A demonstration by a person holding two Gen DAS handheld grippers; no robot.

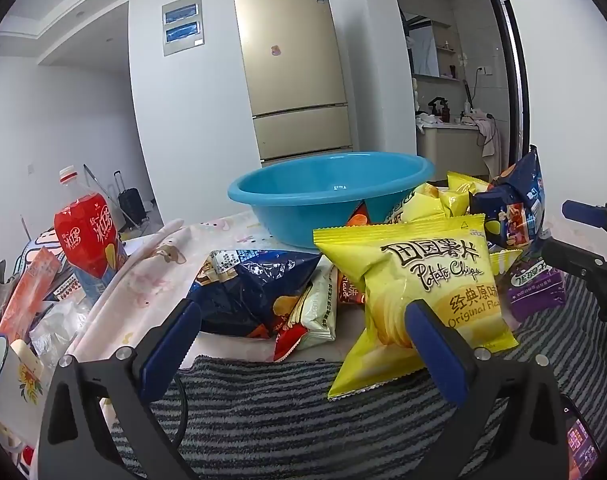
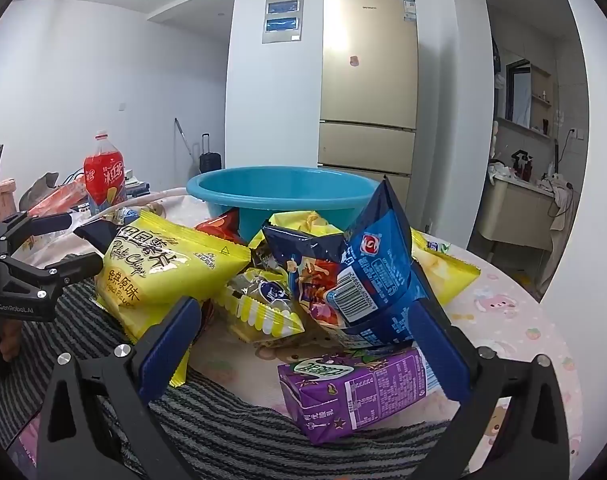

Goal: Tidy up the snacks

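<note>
Evidently the round blue plastic basin [image 1: 327, 196] sat empty toward the table's far edge, snack bags heaped before it. Left gripper [image 1: 303, 332] and right gripper [image 2: 307, 336] both gaped, holding nothing. Best to pinch the puffy yellow potato-chip bag [image 1: 419, 292] by its crimped seam.

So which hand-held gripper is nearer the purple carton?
Right. The right hand-held gripper is open just above the purple carton; the left hand-held gripper is over by the yellow chips bag.
</note>
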